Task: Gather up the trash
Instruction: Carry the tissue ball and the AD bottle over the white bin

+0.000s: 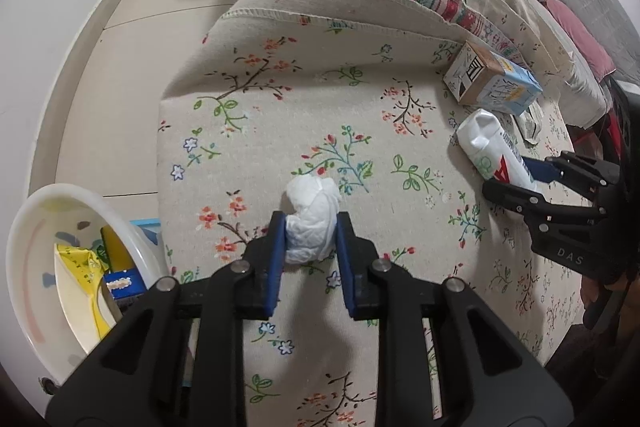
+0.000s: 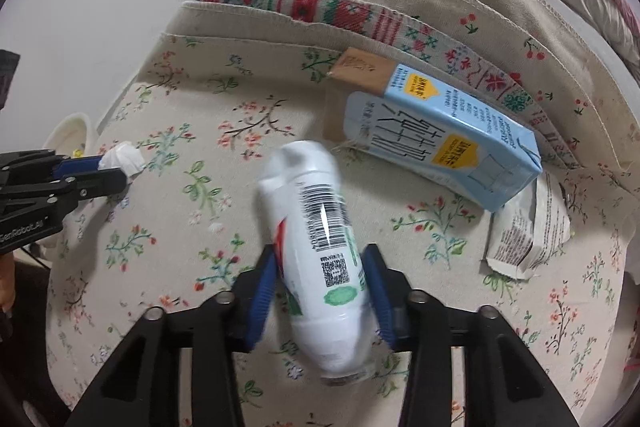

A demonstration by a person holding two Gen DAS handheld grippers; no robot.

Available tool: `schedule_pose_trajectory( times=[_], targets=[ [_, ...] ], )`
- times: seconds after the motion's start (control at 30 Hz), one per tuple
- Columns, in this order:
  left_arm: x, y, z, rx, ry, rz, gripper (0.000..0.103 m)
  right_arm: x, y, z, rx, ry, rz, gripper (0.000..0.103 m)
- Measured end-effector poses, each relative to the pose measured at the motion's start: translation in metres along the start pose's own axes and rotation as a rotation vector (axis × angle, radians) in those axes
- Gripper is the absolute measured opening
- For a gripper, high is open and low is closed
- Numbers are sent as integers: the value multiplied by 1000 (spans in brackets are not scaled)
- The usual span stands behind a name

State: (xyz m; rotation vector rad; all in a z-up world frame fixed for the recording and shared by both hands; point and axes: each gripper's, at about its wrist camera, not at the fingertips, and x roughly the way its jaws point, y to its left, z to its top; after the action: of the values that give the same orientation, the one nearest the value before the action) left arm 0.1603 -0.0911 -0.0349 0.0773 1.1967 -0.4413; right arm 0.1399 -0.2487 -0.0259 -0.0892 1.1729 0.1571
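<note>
A crumpled white tissue (image 1: 311, 223) lies on the flowered sofa cover (image 1: 280, 115); my left gripper (image 1: 311, 227) is shut on it, blue pads pressing both sides. The same tissue (image 2: 124, 159) shows at the left of the right wrist view, in the left gripper (image 2: 116, 169). A white plastic bottle (image 2: 316, 247) with a barcode lies on the cover, and my right gripper (image 2: 323, 267) is shut on its lower body. From the left wrist view the bottle (image 1: 492, 147) sits at the right with the right gripper (image 1: 532, 179) on it.
A light blue drink carton (image 2: 444, 131) lies beyond the bottle against the cushion fold, with a torn paper wrapper (image 2: 524, 231) to its right. A white basin (image 1: 24, 235) holding yellow and blue trash stands on the floor left of the sofa. Pink and grey bedding (image 1: 568, 11) lies far right.
</note>
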Motion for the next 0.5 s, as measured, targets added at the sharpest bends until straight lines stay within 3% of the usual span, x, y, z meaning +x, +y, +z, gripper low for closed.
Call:
schedule_pose_trajectory(
  times=[0.5],
  targets=[
    [-21, 8, -6, -10, -52, -8, 25, -30, 52, -4, -66, -83, 44, 38]
  ],
)
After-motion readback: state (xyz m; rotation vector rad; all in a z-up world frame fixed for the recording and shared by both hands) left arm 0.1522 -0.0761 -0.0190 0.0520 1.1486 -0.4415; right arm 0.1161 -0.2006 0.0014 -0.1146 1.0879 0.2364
